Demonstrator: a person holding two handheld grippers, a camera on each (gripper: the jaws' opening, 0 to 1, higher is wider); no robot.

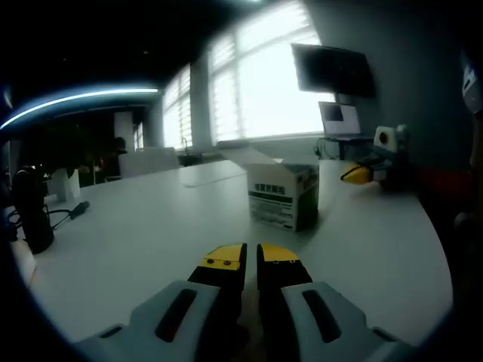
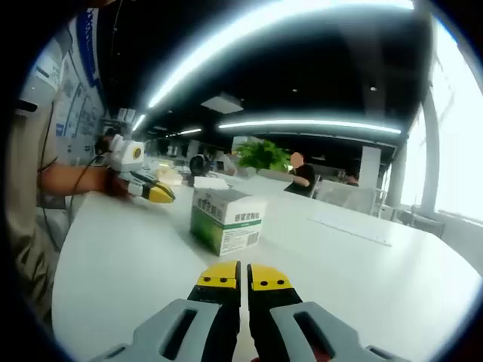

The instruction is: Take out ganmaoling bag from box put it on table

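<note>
White counter [image 1: 136, 234] carried the box [image 1: 284, 194], flap up, at twelve o'clock beyond the left tongs [image 1: 250, 256]. Both tongs were closed, empty; right tongs [image 2: 232, 277].

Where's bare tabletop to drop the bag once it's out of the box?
Bare table lies between the box and both shut grippers, left gripper, right gripper. In the right gripper view, a wide bare stretch runs right of the box. Crowded: the far edge by the black stand and cable.
</note>
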